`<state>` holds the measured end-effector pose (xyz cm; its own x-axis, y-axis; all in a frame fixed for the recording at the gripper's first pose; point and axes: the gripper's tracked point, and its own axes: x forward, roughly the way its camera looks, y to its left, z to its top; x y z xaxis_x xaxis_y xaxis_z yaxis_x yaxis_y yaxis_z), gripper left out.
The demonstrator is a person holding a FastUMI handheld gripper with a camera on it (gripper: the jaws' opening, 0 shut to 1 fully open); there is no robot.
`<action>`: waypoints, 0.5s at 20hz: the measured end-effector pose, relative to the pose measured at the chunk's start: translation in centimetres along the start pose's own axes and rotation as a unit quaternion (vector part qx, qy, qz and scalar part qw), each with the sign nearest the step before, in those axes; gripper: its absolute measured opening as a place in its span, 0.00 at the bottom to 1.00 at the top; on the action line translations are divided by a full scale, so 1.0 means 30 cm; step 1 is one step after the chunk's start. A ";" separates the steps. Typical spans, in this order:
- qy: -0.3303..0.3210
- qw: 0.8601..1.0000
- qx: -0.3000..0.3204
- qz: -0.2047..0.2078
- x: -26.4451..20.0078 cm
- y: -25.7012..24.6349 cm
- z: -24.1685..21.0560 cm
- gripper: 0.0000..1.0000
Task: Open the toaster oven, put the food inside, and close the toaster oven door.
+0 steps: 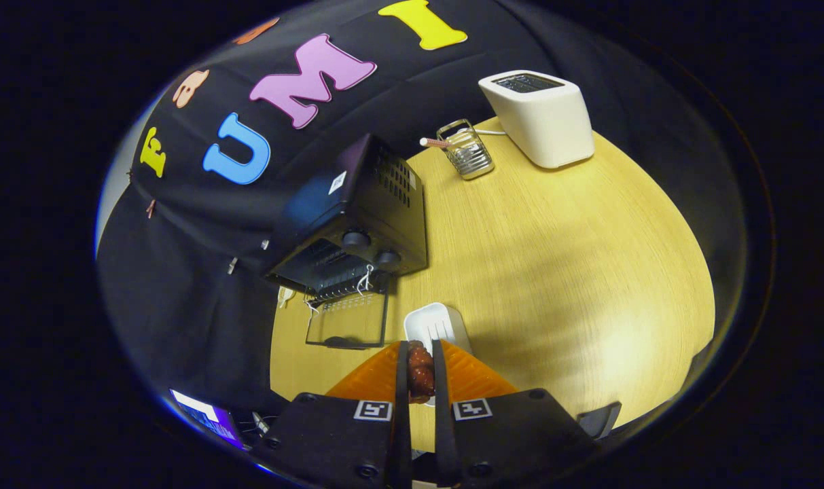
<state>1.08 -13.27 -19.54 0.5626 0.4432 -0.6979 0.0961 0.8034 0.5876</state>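
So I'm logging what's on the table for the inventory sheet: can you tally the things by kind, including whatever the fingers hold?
Appliances: 2, black toaster oven with its door down, white toaster
Containers: 2, white dish, wire basket
Food: 1, brown food piece with both fingers shut on it
Total: 5

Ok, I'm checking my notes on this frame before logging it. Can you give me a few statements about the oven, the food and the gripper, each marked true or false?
1. The toaster oven door is open. True.
2. The gripper is open. False: both fingers press on the brown food piece.
3. The white tray lies just beyond the fingers. True.
4. The white toaster stands on top of the toaster oven. False: it stands apart on the wooden table.
5. The food is already inside the oven. False: it is between the fingers.
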 end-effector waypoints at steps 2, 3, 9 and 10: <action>-0.021 1.000 0.003 -0.003 -0.013 0.064 -0.011 0.18; -0.030 1.000 0.003 -0.005 -0.019 0.094 -0.024 0.18; -0.073 0.996 0.035 0.021 0.000 0.321 -0.121 0.18; -0.080 0.996 0.034 0.026 0.008 0.358 -0.140 0.18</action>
<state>-1.22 -2.87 -15.12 0.6908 0.4103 -0.5953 0.1157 0.7500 0.6512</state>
